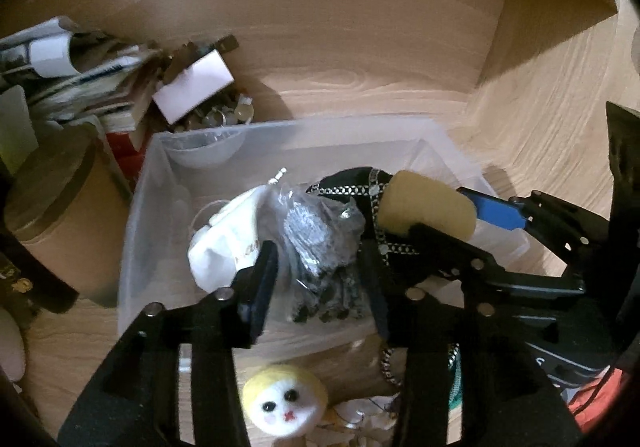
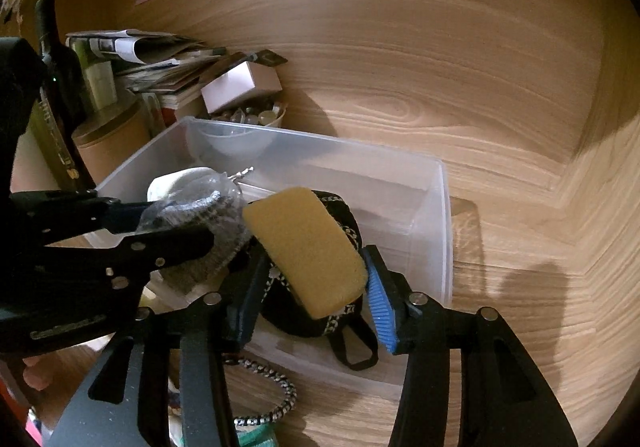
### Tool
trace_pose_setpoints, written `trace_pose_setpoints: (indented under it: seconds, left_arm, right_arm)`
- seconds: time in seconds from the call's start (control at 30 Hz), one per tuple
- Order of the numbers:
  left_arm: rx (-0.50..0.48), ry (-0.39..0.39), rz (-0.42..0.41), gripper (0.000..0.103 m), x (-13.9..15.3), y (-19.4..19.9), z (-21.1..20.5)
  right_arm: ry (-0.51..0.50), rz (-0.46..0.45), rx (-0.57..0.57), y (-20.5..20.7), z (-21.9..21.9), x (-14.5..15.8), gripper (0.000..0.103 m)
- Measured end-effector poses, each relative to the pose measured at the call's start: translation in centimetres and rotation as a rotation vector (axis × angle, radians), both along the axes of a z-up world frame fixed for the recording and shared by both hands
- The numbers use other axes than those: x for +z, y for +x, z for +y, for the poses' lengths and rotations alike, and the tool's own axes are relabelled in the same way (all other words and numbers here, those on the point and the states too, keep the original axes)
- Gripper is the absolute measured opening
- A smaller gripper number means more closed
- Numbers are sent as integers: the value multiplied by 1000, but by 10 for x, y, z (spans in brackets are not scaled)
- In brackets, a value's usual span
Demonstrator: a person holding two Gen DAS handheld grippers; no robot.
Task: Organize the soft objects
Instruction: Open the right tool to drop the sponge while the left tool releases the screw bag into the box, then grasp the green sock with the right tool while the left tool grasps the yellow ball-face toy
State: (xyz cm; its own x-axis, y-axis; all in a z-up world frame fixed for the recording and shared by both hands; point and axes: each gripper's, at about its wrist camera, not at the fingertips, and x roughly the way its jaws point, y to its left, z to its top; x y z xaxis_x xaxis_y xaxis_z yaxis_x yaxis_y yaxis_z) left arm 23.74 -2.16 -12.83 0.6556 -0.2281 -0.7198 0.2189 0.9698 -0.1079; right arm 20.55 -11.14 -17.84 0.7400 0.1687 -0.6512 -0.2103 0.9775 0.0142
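Observation:
A clear plastic bin stands on the wooden surface. My left gripper is shut on a clear bag of grey fabric over the bin, next to a white soft item. My right gripper is open around a yellow sponge, which rests on a black pouch with a chain strap in the bin. A yellow-and-white plush face lies on the surface in front of the bin.
A pile of papers, a white box, a bowl of small items, a brown cylinder tin and a dark bottle stand left of the bin. A wooden wall rises behind.

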Motion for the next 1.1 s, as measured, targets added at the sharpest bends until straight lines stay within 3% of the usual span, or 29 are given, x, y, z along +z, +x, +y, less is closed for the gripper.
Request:
trace_pose_setpoints:
  seconds: [0.1,0.27,0.5,0.67,0.9,1.1]
  left_arm:
    - [5,-4,-26,57,9,-7,5]
    - [11,-7,-88,70,29,-26,14]
    - [30,1,-187,87,57,-57,27]
    - [51,-6,-215,97,63,-74,40]
    - [93,23,-143,101,39,-80,53]
    - [111,31,-23,101,-1,-77,64]
  right_arm:
    - [0,-11,-5,-2,0,4,50]
    - [14,-55,-10,-13,-3,19,66]
    - [14,-143,-13,-38,-3,45,75]
    - [25,-197,-10,-58,-4,60,84]
    - [46,-181,-9,-82,-8,60,85]
    - [44,-76,-14,-93,-14,29,85]
